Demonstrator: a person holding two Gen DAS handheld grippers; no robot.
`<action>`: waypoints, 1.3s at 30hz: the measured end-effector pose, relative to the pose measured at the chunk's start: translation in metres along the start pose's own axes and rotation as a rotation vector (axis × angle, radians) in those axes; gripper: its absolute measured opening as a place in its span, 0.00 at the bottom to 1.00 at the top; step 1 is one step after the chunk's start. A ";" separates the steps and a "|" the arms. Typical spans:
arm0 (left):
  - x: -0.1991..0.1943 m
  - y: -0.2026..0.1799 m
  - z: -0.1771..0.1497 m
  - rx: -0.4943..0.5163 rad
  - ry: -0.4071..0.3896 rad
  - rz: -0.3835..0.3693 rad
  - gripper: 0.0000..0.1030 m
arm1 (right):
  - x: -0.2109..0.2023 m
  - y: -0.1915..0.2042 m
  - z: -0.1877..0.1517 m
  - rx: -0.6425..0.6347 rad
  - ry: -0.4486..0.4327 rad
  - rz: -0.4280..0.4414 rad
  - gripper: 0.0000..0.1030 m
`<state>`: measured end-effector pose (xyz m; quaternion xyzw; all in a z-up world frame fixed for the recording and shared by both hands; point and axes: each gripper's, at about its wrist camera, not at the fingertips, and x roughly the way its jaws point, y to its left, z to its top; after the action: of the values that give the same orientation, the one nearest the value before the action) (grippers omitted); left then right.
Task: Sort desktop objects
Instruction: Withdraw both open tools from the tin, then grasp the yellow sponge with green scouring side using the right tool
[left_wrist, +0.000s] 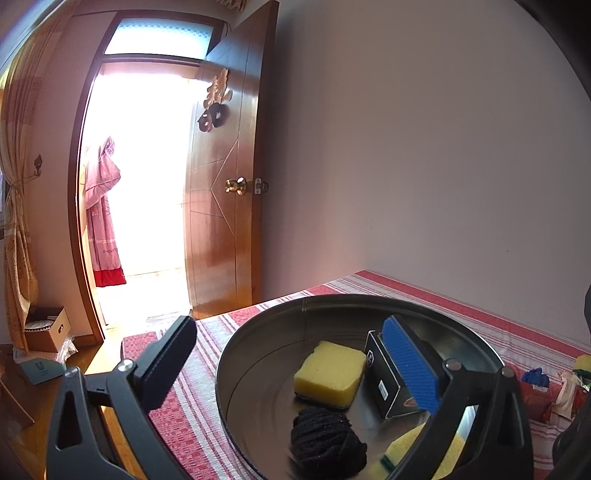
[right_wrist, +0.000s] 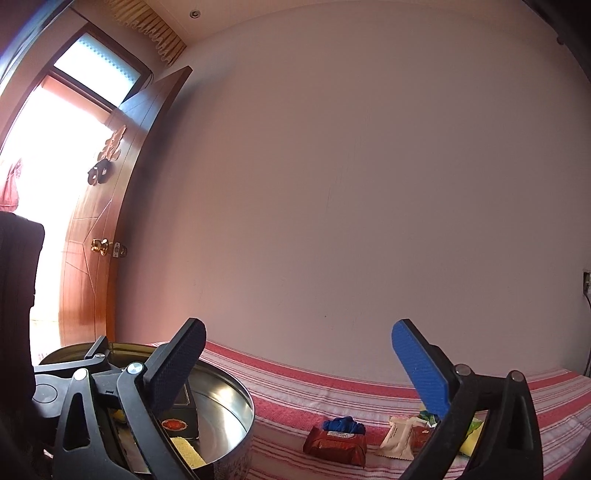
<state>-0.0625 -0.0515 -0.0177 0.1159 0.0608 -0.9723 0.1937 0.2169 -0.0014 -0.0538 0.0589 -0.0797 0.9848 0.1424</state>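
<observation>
A round metal tin (left_wrist: 258, 332) stands on the red-and-white striped cloth (left_wrist: 207, 373). Inside it lie a yellow sponge (left_wrist: 330, 371), a black box (left_wrist: 386, 380), a black ball of yarn (left_wrist: 327, 443) and a second yellow sponge (left_wrist: 402, 443). My left gripper (left_wrist: 295, 354) hovers open over the tin's near rim, holding nothing. My right gripper (right_wrist: 303, 369) is open and empty, with the tin (right_wrist: 236, 391) at its lower left. On the cloth in front of it lie a red packet (right_wrist: 336, 445), a blue item (right_wrist: 345, 424) and a white packet (right_wrist: 400, 435).
An open wooden door (left_wrist: 225, 184) and a bright doorway are left of the table. A plain wall (right_wrist: 351, 184) runs behind it. A cardboard box (left_wrist: 48, 328) sits on the floor at far left. More small packets (left_wrist: 569, 387) lie at the right of the cloth.
</observation>
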 end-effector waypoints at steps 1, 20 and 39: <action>-0.001 0.000 0.000 0.001 -0.002 -0.007 0.99 | -0.001 -0.002 0.001 0.008 -0.007 0.002 1.00; -0.011 -0.006 -0.001 0.028 -0.001 -0.087 0.99 | 0.030 -0.019 -0.010 -0.059 0.183 0.021 1.00; -0.055 -0.084 -0.016 0.117 0.011 -0.303 0.99 | 0.015 -0.141 -0.032 -0.136 0.248 -0.142 0.99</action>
<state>-0.0426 0.0482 -0.0129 0.1217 0.0220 -0.9916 0.0376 0.2406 0.1415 -0.0632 -0.0673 -0.1235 0.9644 0.2238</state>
